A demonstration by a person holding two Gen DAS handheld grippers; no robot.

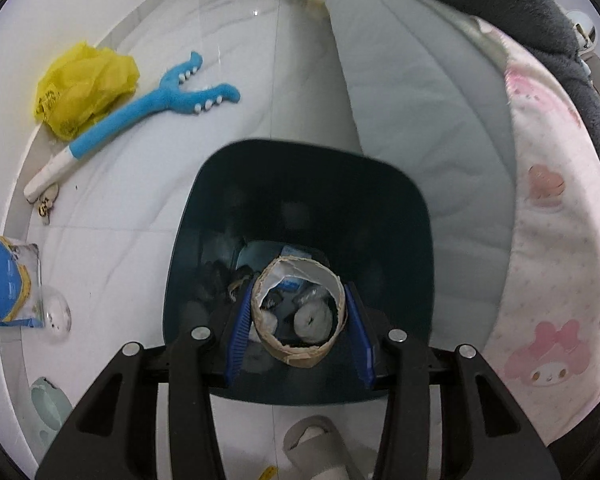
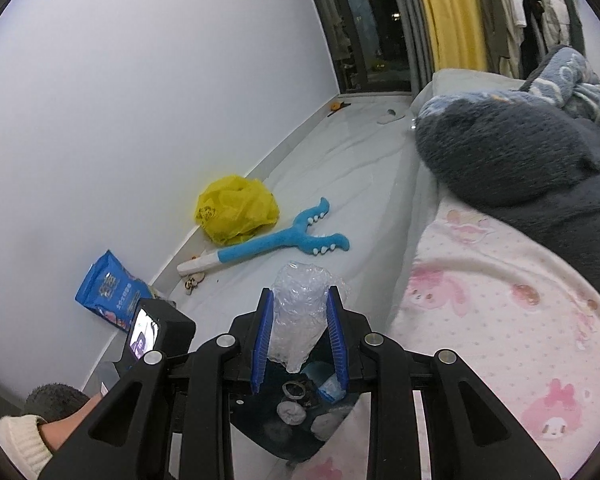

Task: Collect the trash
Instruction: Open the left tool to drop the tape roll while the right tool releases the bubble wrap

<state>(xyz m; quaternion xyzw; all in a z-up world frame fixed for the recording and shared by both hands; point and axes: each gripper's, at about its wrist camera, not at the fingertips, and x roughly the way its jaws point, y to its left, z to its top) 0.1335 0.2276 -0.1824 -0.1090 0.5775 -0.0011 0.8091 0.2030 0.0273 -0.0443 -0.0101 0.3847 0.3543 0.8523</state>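
My left gripper points down into a dark teal bin and is shut on a short, torn cardboard roll, with a blue pad against each side. Paper wads and other scraps lie at the bottom of the bin. My right gripper is shut on a crumpled wad of clear plastic wrap, held over the near edge of the same bin.
On the white floor by the wall lie a yellow plastic bag, a blue plush grabber toy and a blue packet. Another cardboard tube lies just before the bin. A bed with a pink blanket fills the right side.
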